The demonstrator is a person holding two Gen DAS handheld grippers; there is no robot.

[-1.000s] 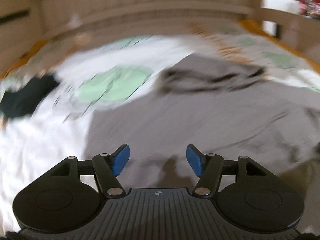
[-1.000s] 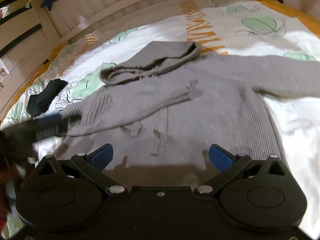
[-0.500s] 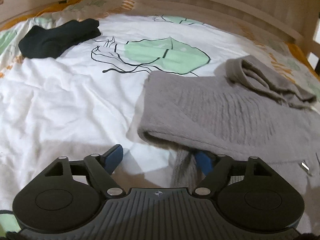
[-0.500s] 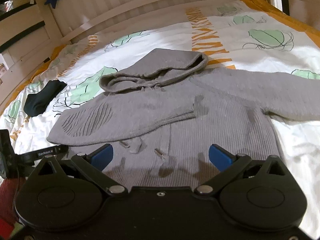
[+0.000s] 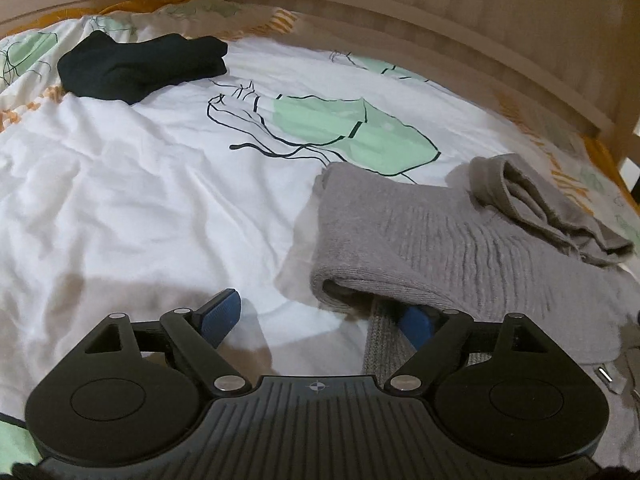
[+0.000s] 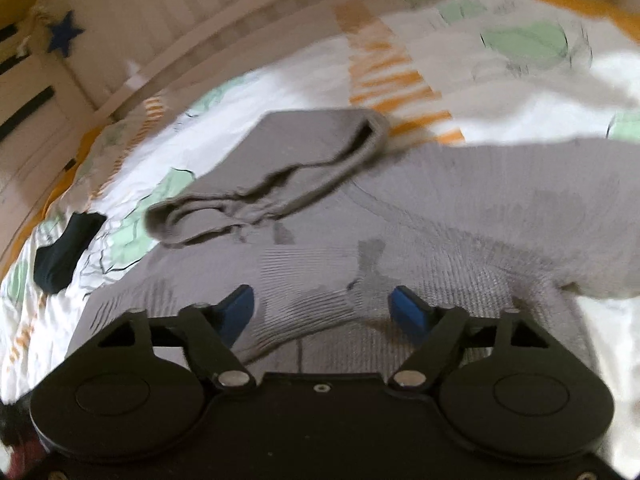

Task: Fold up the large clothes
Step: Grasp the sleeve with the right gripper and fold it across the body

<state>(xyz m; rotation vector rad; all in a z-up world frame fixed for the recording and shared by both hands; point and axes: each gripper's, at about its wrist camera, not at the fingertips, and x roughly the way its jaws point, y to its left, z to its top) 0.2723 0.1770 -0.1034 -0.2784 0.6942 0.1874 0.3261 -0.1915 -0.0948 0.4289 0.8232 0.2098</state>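
The grey hooded sweater (image 5: 452,240) lies flat on the bed (image 5: 120,208), and everything here is placed against it. Left of the sweater, well apart and toward the headboard (image 5: 400,12), sits a small folded dark garment (image 5: 140,66); nothing else lies between it and the sweater but bare white cover with a green leaf print.

At the sweater's left edge, the left sleeve (image 5: 360,276) is now doubled over onto the chest, where a second ago it was still being carried across. The left tongs (image 5: 320,318) have just been opening: one blue pad stands clear over the sheet, the other tucks under the fold's edge without pinching it, so the sleeve is let go. That first fold looks done.

Further right, the right tongs (image 6: 324,312) have moved in from their wider view over the whole garment and hang low above the chest, the frame blurred by the motion. Their jaws have just been closing from full width, yet they stand apart with only flat knit below them, gripping nothing. The hood (image 6: 272,176) lies bunched at the top, and the right sleeve (image 6: 560,168) stretches out to the right, not yet folded; likely that is next. The loose hood may need flattening first.
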